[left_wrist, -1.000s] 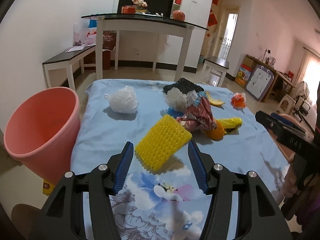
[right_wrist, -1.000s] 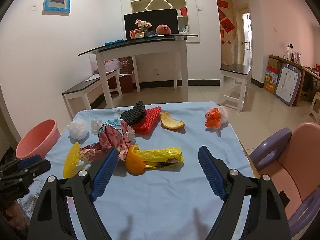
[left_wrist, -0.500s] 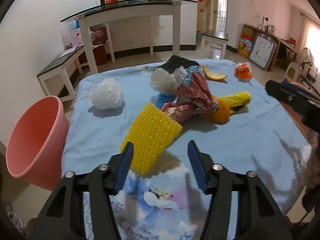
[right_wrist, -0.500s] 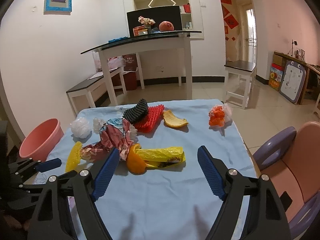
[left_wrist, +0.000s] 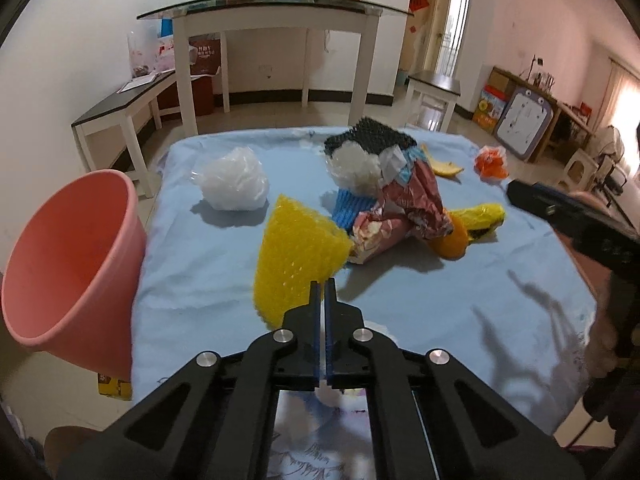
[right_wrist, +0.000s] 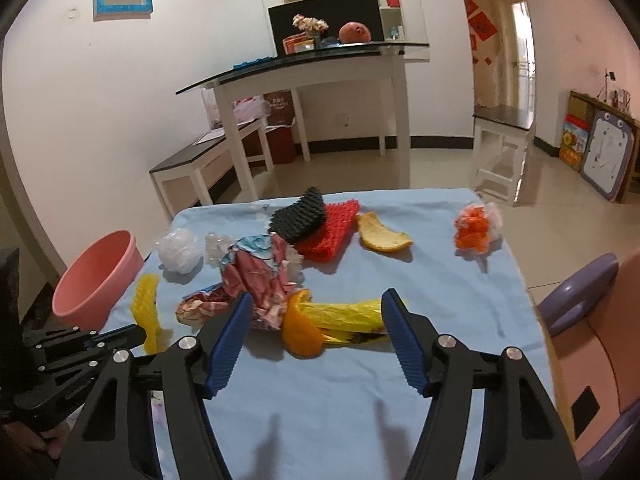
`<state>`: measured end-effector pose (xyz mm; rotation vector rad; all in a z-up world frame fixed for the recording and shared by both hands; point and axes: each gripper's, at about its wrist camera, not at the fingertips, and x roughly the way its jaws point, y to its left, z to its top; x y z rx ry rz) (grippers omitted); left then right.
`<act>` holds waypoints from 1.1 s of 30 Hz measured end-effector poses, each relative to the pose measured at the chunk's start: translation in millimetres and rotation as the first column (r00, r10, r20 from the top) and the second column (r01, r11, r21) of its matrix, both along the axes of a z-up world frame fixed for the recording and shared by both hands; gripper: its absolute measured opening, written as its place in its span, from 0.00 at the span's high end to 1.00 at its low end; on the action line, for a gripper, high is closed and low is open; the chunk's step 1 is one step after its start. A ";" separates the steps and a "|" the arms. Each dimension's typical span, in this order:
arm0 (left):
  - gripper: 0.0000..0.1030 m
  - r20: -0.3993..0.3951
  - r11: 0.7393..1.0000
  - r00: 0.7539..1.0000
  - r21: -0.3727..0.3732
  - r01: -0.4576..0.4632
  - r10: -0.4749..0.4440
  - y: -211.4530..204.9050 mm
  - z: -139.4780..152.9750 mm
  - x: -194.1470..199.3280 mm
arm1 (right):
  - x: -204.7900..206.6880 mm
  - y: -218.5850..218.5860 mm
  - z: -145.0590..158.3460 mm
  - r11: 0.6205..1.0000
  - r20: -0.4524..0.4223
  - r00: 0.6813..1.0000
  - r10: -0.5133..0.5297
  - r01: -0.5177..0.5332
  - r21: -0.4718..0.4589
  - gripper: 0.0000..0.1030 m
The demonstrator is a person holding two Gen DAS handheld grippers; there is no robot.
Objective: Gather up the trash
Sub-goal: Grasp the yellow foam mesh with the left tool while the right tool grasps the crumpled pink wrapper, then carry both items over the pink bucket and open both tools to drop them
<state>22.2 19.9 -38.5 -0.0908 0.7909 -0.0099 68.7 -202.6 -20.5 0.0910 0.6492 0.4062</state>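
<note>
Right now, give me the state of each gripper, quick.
Left gripper: closed, pinching the edge of the yellow foam fruit net.
Right gripper: open, holding nothing, fingers either side of the orange peel and yellow wrapper.

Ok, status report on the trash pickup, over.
Left gripper shut on yellow foam net, lifted edge-up. Right gripper open, over orange peel and yellow wrapper. Pink bin left of table, path clear.
</note>
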 end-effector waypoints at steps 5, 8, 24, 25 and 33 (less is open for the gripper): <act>0.99 0.042 0.997 0.999 -0.069 -0.019 0.022 18.3 11.4 -11.8 | 14.2 18.8 0.9 0.999 -0.046 0.998 0.039 -0.038 0.027 0.39; 0.99 0.064 0.994 0.997 -0.108 -0.024 0.031 27.7 17.7 -18.2 | 23.0 30.9 1.0 0.998 -0.062 0.996 0.061 -0.059 0.029 0.40; 0.99 0.157 0.976 0.979 -0.196 -0.097 0.129 80.2 43.9 -36.5 | 53.7 67.7 -15.2 0.997 -0.160 0.985 0.071 -0.071 0.005 0.74; 0.99 0.164 0.975 0.977 -0.198 -0.100 0.134 83.4 45.1 -37.4 | 51.5 67.9 -11.0 0.997 -0.147 0.986 0.075 -0.075 0.009 0.74; 0.99 0.254 0.959 0.936 -0.204 -0.196 0.245 126.8 67.3 -55.2 | 31.2 103.7 46.1 0.976 0.006 0.979 0.202 -0.201 0.088 0.74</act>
